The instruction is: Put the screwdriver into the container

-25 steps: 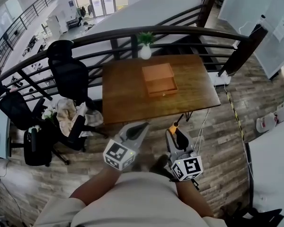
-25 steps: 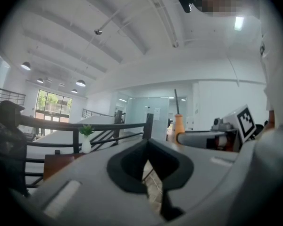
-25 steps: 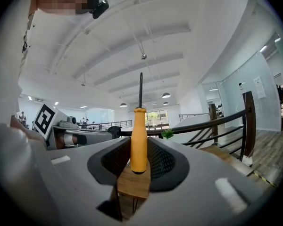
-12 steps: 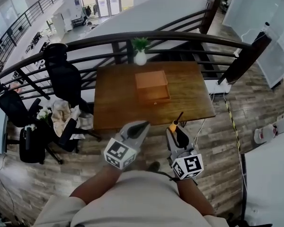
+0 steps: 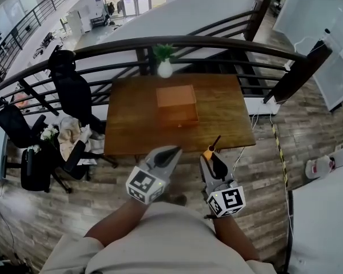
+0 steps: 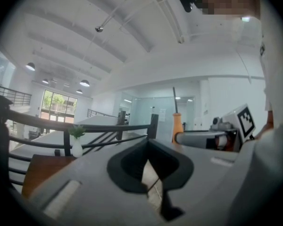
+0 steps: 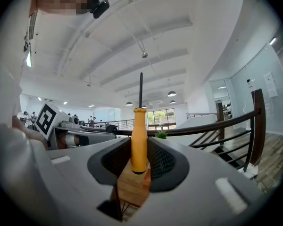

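Observation:
An orange-handled screwdriver [image 7: 139, 140] stands upright between the pads of my right gripper [image 7: 140, 149], which is shut on its handle, with the dark shaft pointing up. From the head view the screwdriver [image 5: 209, 151] sticks out of the right gripper [image 5: 212, 157] just short of the table's near edge. The container, an orange-brown wooden box [image 5: 176, 103], sits in the middle of the brown table [image 5: 131, 124], ahead of both grippers. My left gripper [image 5: 167, 154] is beside the right one, jaws together and empty; its own view shows the left gripper [image 6: 148, 142] and the screwdriver [image 6: 177, 126] to its right.
A small plant in a white vase [image 5: 164, 61] stands at the table's far edge. A dark curved railing [image 5: 217, 41] runs behind the table. Black office chairs [image 5: 74, 93] crowd the left side. A cable [image 5: 277, 147] lies on the plank floor at right.
The table and box have drawn closer and shifted left in the head view as the person walks toward them. Both grippers keep their pose, and the screwdriver stays gripped.

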`<state>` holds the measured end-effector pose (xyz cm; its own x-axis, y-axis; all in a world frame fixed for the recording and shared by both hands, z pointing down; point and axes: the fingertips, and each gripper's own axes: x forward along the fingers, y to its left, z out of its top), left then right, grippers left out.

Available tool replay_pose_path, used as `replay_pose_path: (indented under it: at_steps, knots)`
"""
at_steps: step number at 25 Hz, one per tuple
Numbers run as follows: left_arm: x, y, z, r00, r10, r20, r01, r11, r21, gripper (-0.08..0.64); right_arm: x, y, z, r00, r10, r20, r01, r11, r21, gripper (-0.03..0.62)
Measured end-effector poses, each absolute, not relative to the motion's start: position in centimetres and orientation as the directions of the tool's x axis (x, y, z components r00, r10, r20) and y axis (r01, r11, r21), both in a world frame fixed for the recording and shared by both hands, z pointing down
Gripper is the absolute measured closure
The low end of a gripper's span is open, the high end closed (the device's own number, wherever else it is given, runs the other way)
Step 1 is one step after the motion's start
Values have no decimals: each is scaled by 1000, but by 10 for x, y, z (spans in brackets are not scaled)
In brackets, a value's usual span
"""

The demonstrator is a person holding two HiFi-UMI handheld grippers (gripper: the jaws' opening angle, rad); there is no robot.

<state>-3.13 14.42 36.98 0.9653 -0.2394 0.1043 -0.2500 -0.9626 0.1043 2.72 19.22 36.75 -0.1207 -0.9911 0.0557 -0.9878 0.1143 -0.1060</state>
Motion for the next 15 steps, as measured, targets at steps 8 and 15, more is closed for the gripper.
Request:
replay_pose_path:
  at_steps: [8, 15]
  knots:
    - [-2, 125, 375, 966, -230, 120, -243, -964, 110, 557, 52, 173, 371, -127, -991, 50, -987, 121, -110, 476]
    - [17, 103, 381, 970, -208, 125, -224, -967, 124, 557, 67, 150, 379, -118, -991, 69, -985, 108, -134, 476]
